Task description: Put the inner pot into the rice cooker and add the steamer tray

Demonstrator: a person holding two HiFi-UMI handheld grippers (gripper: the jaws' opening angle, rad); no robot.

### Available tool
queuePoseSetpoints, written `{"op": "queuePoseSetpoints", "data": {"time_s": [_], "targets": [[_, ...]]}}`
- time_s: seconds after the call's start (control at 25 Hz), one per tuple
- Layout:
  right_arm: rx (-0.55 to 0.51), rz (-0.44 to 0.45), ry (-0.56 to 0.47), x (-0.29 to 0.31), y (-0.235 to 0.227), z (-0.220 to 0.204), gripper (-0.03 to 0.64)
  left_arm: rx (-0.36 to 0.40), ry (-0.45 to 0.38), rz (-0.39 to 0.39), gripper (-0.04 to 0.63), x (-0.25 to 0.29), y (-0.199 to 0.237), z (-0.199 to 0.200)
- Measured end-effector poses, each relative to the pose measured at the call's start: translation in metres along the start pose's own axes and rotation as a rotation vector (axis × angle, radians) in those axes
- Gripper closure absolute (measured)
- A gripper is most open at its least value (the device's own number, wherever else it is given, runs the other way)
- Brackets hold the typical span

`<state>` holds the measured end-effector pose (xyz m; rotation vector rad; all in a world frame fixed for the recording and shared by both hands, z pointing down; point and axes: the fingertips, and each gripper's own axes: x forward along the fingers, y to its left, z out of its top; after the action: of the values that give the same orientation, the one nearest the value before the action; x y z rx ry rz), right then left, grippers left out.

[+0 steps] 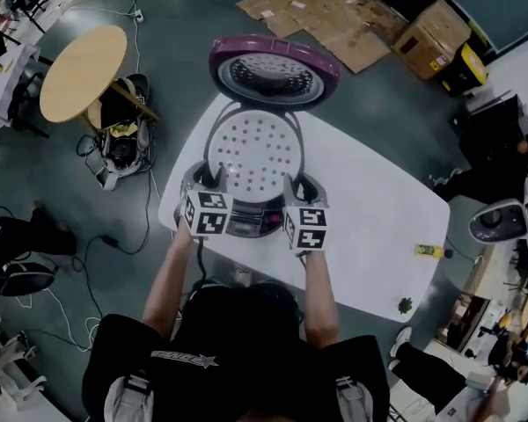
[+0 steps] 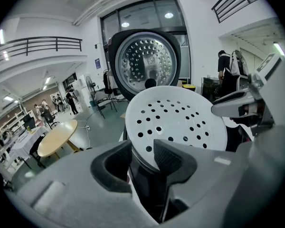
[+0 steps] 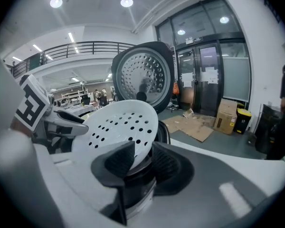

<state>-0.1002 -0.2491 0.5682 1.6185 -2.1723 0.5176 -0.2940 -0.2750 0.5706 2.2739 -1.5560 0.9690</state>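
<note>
Lowering the steamer tray [image 1: 253,152] onto the rice cooker [image 1: 251,224] looks like your step. Your left gripper [image 1: 213,179] and right gripper [image 1: 294,185] each pinch its near rim, so keep both level and seat it flat, clear of the open lid [image 1: 273,69].

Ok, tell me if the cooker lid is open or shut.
Open: the lid is swung back, its perforated inner face showing behind the steamer tray.
</note>
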Motion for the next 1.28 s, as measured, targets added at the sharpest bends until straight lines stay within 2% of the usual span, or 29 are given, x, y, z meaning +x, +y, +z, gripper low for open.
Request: {"op": "queuePoseSetpoints", "data": {"time_s": [0.64,1.08,1.28], "targets": [[0.032,-0.009,0.088,0.016,-0.006,-0.012,0.508,-0.023,0.12,-0.055,0.439,0.017,-0.005,-0.011],[0.035,-0.012,0.102,0.02,-0.007,-0.013,0.508,-0.027,0.132,-0.062,0.437,0.018,-0.005,-0.011],[0.039,-0.021,0.094,0.02,-0.009,-0.01,0.494,0.002,0.11,-0.058,0.403,0.019,-0.008,-0.004]]}}
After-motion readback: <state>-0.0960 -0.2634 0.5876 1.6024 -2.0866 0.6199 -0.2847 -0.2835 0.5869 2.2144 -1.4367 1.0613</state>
